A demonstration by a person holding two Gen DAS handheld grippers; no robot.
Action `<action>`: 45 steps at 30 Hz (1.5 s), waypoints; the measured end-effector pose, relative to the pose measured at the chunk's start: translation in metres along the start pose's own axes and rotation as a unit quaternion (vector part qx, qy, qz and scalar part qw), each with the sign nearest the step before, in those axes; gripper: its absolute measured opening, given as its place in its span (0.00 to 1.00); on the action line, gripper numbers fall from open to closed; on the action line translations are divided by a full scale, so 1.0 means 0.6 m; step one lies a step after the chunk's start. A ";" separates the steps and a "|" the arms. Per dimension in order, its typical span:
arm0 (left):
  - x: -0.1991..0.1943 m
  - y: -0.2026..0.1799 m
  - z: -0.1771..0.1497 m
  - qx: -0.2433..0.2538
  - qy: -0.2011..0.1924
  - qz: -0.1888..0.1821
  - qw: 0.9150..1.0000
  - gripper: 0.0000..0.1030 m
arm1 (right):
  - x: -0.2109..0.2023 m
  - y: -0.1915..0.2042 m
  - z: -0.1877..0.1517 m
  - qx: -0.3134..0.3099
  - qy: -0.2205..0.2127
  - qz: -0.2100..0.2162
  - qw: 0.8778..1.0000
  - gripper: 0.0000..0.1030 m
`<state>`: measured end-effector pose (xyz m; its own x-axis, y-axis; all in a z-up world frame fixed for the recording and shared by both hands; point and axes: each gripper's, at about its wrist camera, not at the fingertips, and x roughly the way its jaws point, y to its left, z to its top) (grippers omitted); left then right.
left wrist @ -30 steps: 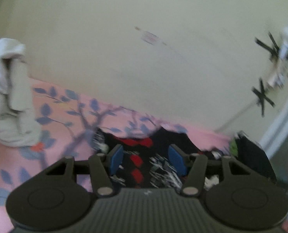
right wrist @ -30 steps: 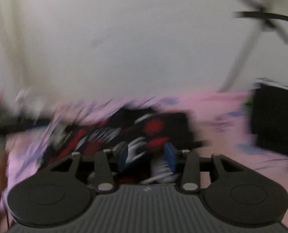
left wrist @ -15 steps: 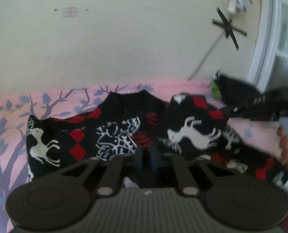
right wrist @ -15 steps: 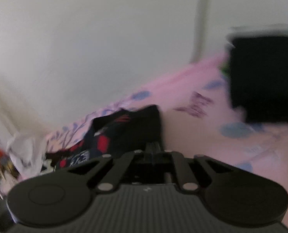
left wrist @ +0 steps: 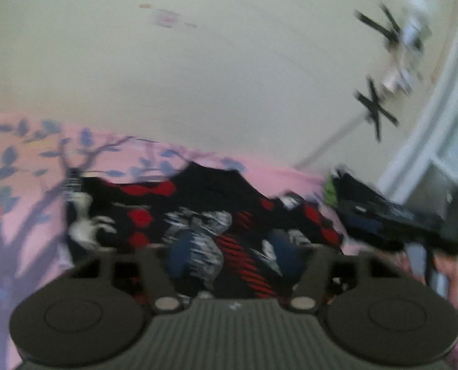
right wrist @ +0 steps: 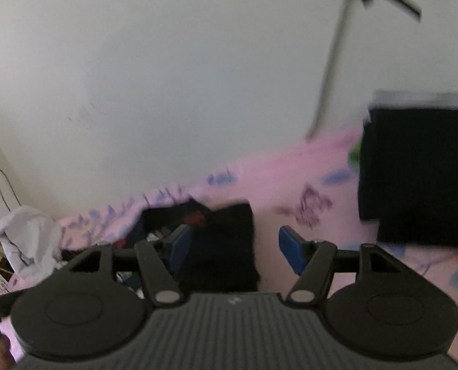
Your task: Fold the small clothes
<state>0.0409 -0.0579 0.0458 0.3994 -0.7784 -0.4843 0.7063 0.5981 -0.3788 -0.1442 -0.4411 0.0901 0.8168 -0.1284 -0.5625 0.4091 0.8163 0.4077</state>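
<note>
A small black sweater (left wrist: 204,215) with red diamonds and white reindeer lies on the pink sheet (left wrist: 43,185) with blue branch print. My left gripper (left wrist: 232,256) is open just above its near part, blue pads apart, nothing held. In the right wrist view the sweater's black edge (right wrist: 226,240) lies between the open fingers of my right gripper (right wrist: 235,246), which holds nothing. Both views are blurred.
A cream wall rises behind the bed. A black folded stack (right wrist: 417,172) sits at the right, also in the left wrist view (left wrist: 383,215). A white crumpled garment (right wrist: 25,234) lies at far left. A white door frame (left wrist: 420,129) stands at the right.
Both grippers were shut on the sweater half a second ago and have opened, letting it go. The sweater now lies on the sheet.
</note>
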 end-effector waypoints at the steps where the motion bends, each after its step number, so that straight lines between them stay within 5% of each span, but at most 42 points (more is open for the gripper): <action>1: 0.010 -0.021 -0.007 0.030 0.007 0.007 1.000 0.58 | 0.011 -0.004 -0.002 0.009 0.017 0.004 1.000 0.50; 2: 0.021 -0.037 -0.014 0.054 0.013 0.018 0.998 0.55 | 0.018 -0.004 -0.006 0.015 0.027 0.005 1.000 0.09; 4: 0.046 -0.060 -0.032 0.098 0.036 0.043 0.994 0.07 | 0.014 0.009 -0.007 0.010 0.015 0.007 1.000 0.00; 7: 0.043 -0.059 -0.036 0.107 0.037 0.049 0.992 0.06 | -0.017 0.054 0.000 -0.025 -0.030 0.027 0.999 0.00; 12: -0.035 0.002 0.006 0.041 -0.020 0.050 0.998 0.06 | -0.061 0.124 0.023 -0.039 -0.051 0.144 0.987 0.00; 15: -0.062 0.046 0.023 -0.003 -0.030 0.057 0.998 0.06 | -0.059 0.149 0.020 -0.083 -0.059 0.124 0.987 0.04; 17: -0.065 0.062 0.027 -0.018 -0.029 0.066 0.997 0.10 | -0.039 0.152 0.007 -0.128 -0.050 0.055 0.989 0.66; 19: -0.066 0.066 0.028 -0.025 -0.030 0.068 0.997 0.34 | -0.016 0.149 -0.019 -0.175 -0.047 -0.016 0.983 0.65; 21: -0.061 0.062 0.026 -0.024 -0.025 0.061 0.998 0.38 | 0.012 0.145 -0.046 -0.224 -0.030 -0.052 0.973 0.64; 22: -0.057 0.059 0.024 -0.019 -0.021 0.060 0.998 0.38 | 0.025 0.137 -0.056 -0.236 -0.014 -0.065 0.969 0.51; 23: -0.051 0.055 0.022 -0.013 -0.015 0.059 0.998 0.38 | 0.040 0.125 -0.061 -0.236 0.009 -0.071 0.969 0.20; 25: -0.028 0.046 0.015 -0.001 0.008 0.061 0.998 0.36 | 0.047 0.091 -0.053 -0.198 0.012 -0.054 0.979 0.11; 30: 0.041 0.027 -0.017 0.041 0.063 0.100 0.992 0.36 | 0.034 0.020 -0.036 -0.078 -0.002 -0.091 0.993 0.13; 31: 0.042 0.023 -0.018 0.051 0.060 0.104 0.991 0.36 | 0.034 0.024 -0.042 -0.084 -0.004 -0.094 0.992 0.23; 32: 0.041 0.022 -0.019 0.055 0.057 0.107 0.991 0.36 | 0.033 0.031 -0.045 -0.097 -0.006 -0.097 0.991 0.45; 33: 0.039 0.024 -0.020 0.054 0.054 0.106 0.991 0.36 | 0.027 0.041 -0.046 -0.107 -0.007 -0.099 0.989 0.53; 37: 0.024 0.037 -0.011 0.034 0.033 0.109 0.993 0.37 | -0.017 0.071 -0.019 -0.096 -0.057 -0.072 0.991 0.48; 42: 0.005 0.061 0.004 -0.002 0.010 0.115 0.993 0.38 | -0.032 0.118 0.007 -0.097 -0.037 0.037 0.994 0.42; 43: 0.001 0.066 0.006 -0.008 0.006 0.113 0.994 0.38 | -0.023 0.115 0.006 -0.095 -0.032 0.035 0.994 0.35; 45: -0.001 0.070 0.009 -0.012 0.004 0.110 0.994 0.38 | 0.014 0.092 0.000 -0.090 -0.015 -0.008 0.996 0.38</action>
<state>0.0731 -0.0333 0.0343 0.5384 -0.6269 -0.5630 0.5882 0.7581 -0.2816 -0.1150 -0.3968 0.1079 0.8235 -0.1573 -0.5451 0.3454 0.9013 0.2616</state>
